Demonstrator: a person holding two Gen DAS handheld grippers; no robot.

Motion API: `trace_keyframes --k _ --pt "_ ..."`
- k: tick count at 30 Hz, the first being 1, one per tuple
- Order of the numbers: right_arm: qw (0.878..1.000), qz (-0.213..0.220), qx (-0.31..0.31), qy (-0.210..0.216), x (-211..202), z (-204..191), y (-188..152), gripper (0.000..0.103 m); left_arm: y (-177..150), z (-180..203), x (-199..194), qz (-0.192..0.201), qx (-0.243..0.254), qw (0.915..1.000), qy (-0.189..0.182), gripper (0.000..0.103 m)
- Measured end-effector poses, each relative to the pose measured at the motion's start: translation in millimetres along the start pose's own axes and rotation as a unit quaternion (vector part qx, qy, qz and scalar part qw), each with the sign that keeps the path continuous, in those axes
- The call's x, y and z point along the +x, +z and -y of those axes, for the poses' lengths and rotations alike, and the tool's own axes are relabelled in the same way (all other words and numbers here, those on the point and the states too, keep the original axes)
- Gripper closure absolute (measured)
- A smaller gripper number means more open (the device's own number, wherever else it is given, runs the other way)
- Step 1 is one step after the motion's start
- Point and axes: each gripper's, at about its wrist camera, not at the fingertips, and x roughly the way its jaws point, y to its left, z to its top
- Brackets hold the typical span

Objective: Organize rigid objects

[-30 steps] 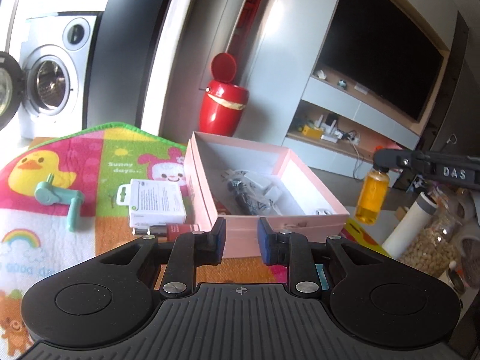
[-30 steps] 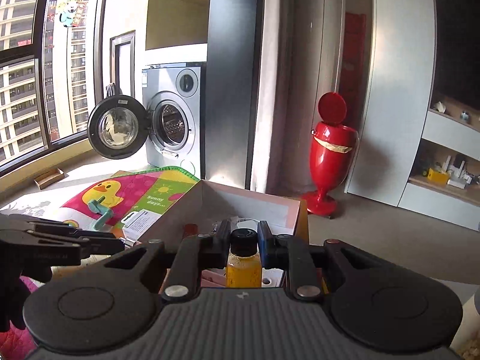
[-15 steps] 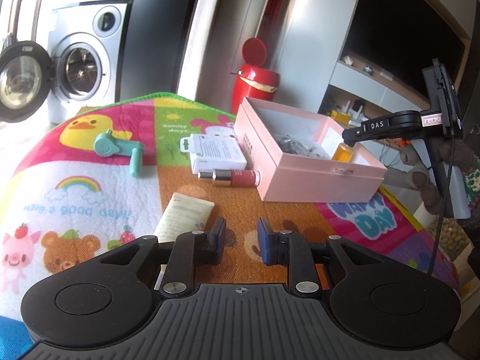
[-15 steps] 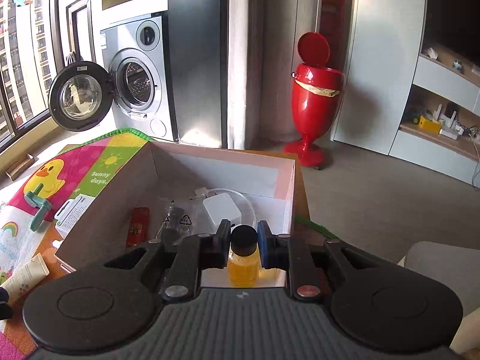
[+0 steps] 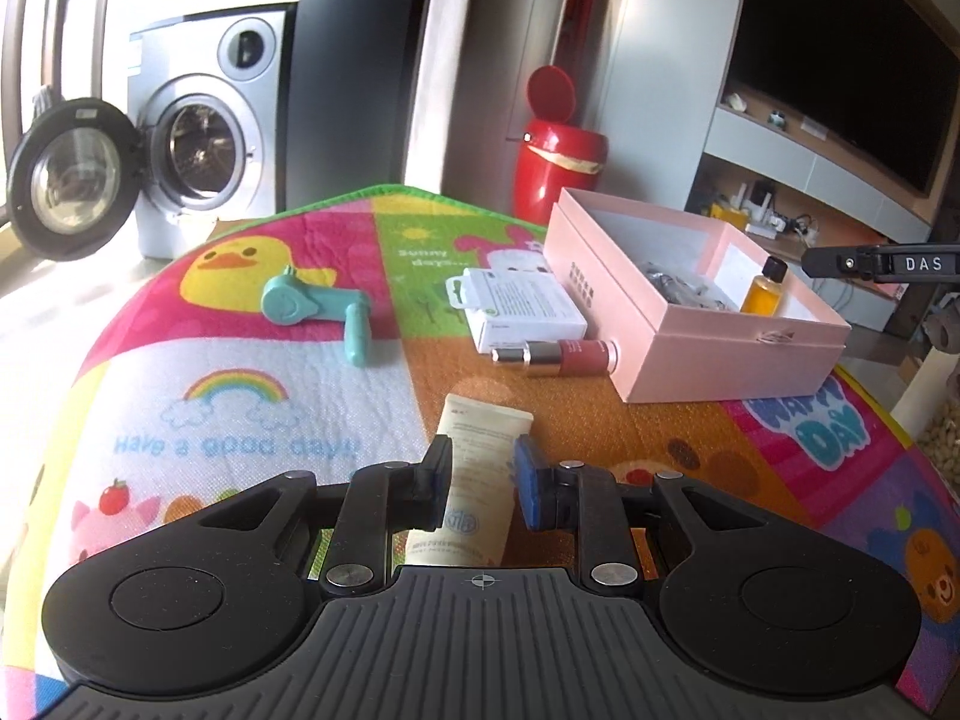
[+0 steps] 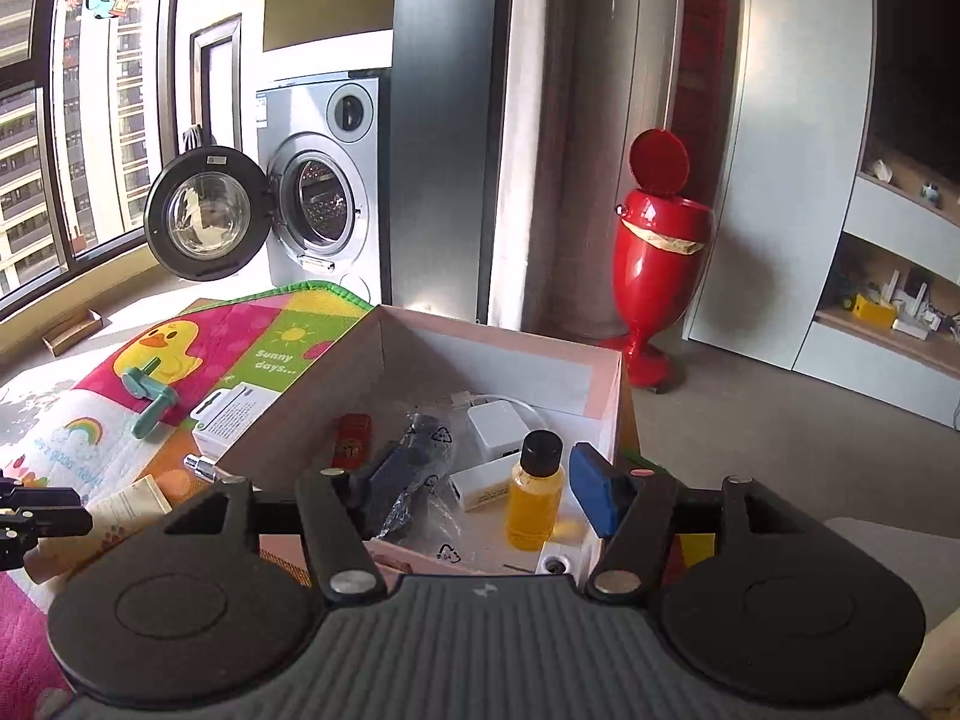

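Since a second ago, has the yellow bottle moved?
Yes. The yellow bottle went from above the pink box's near rim down inside it; it now stands upright there between the opening right gripper's jaws.

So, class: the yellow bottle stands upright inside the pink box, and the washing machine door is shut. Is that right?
Not quite. The washing machine door hangs open, as the right wrist view shows. The yellow bottle does stand upright inside the pink box.
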Motion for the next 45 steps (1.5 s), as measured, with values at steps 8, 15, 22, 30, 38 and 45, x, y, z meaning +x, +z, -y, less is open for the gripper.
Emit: trace_keyframes --k 8,15,22,30,38,45 --pt "0.997 -0.034 -0.047 0.046 -1.4 -50.9 -49.0 0.038 3.5 5.2 6.0 -0.049 0.046 0.9978 0.002 0.075" --pt "0.994 -0.059 -0.046 0.074 7.9 -67.5 -66.7 0.035 -0.9 22.5 6.3 -0.062 0.096 0.9934 -0.005 0.070" --pt "0.993 -0.075 -0.036 0.085 13.0 -69.5 -76.7 0.033 0.0 27.6 5.2 -0.080 0.125 0.9889 -0.011 0.068" --pt "0.993 -0.032 -0.059 0.099 3.3 -87.3 -37.3 0.033 -9.9 21.1 10.6 -0.099 0.093 0.9904 -0.027 0.066" --pt "0.987 -0.069 -0.040 0.139 76.5 -124.5 65.8 0.026 -18.6 -3.3 1.1 -0.053 0.037 0.9977 0.018 0.071" --pt "0.986 -0.154 -0.025 0.064 189.4 -148.6 103.9 0.031 -38.2 -1.4 -7.3 -0.001 0.049 0.9985 0.025 0.071"
